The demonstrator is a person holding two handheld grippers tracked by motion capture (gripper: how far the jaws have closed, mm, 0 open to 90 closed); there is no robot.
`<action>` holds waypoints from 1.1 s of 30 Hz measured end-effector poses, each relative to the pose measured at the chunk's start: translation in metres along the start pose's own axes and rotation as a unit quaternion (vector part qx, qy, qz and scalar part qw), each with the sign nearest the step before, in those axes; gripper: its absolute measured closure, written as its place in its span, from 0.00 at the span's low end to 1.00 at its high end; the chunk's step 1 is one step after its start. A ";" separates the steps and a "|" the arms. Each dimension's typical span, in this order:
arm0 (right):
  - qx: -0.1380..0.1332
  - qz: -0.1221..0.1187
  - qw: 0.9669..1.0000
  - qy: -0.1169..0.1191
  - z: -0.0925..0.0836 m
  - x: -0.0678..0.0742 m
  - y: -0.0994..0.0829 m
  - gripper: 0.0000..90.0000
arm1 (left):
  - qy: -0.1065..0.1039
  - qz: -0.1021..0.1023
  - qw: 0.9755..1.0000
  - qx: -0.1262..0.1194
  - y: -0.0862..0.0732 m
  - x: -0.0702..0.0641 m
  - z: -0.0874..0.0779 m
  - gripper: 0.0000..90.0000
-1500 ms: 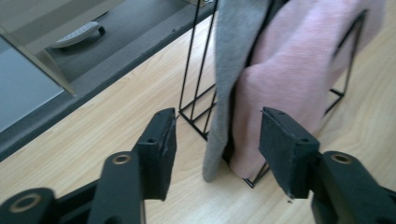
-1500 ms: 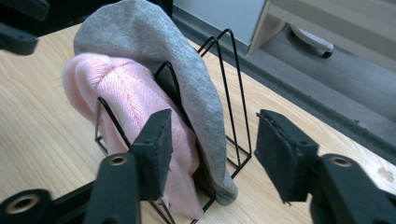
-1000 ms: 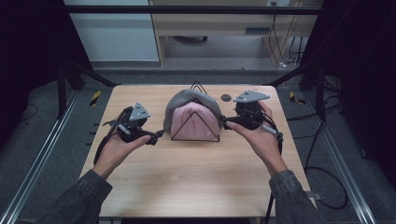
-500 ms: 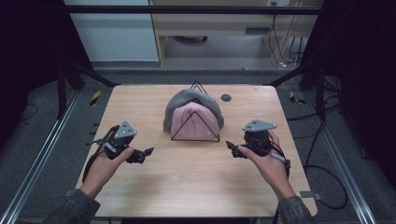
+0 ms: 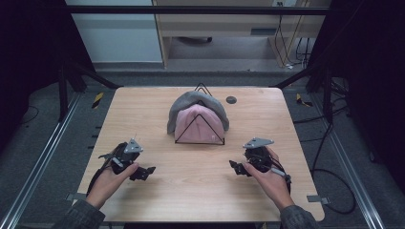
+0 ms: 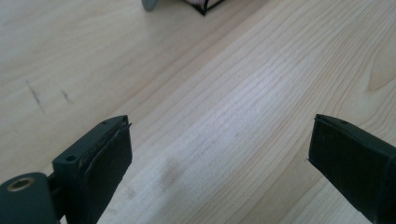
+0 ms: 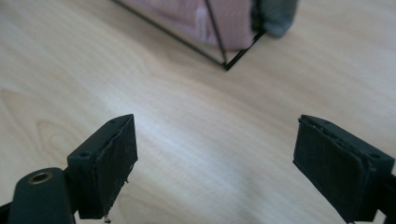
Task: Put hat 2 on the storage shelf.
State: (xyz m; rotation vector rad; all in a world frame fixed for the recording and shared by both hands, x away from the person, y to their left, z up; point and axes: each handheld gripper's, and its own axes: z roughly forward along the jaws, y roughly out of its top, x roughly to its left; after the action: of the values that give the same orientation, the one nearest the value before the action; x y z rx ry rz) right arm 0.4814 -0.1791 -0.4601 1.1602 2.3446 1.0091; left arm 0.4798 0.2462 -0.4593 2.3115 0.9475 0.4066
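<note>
We hold both tools low over the near half of the wooden surface (image 5: 200, 181), the left gripper (image 5: 145, 171) at the near left and the right gripper (image 5: 235, 167) at the near right, each well apart from the work. The fingers (image 6: 100, 163) of the left one stand wide apart with bare wood between them, and the fingers (image 7: 107, 161) of the right one are spread just as wide, holding nothing.

The things we care about sit at the middle of the surface, toward the far side: a pink hat (image 5: 198, 125) draped on a black wire stand (image 5: 199, 142), with a grey hat (image 5: 191, 102) lying over and behind it. In the right gripper view the near corner of the stand (image 7: 226, 65) and the pink knit (image 7: 224, 21) lie just ahead of us.

As we judge it, the hats are settled and the step in hand is a clean rest away from them. To do it well, we keep the fingers spread, keep both tools level and close to the wood, and mind the trailing cables (a snag on the thin wire frame could tip the whole pile). The small dark disc (image 5: 231, 99) far right needs no attention.
</note>
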 end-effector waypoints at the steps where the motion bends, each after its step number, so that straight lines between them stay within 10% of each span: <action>1: 0.007 -0.001 1.000 0.006 0.002 0.002 -0.001 0.15 | -0.001 0.001 1.000 0.003 -0.003 -0.001 0.004 0.06; 22: 0.017 0.076 0.997 -0.008 0.024 -0.022 -0.028 0.13 | -0.016 -0.006 1.000 0.025 -0.017 -0.005 0.035 0.00; 33: -0.007 0.038 0.998 -0.051 0.033 -0.006 -0.040 0.05 | -0.016 -0.008 1.000 0.006 -0.021 -0.005 0.035 0.00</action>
State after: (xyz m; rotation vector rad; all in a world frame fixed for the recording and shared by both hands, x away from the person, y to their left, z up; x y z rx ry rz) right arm 0.4816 -0.1856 -0.5119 1.2741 2.2269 0.9658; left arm 0.4819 0.2396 -0.5003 2.3130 0.9547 0.3570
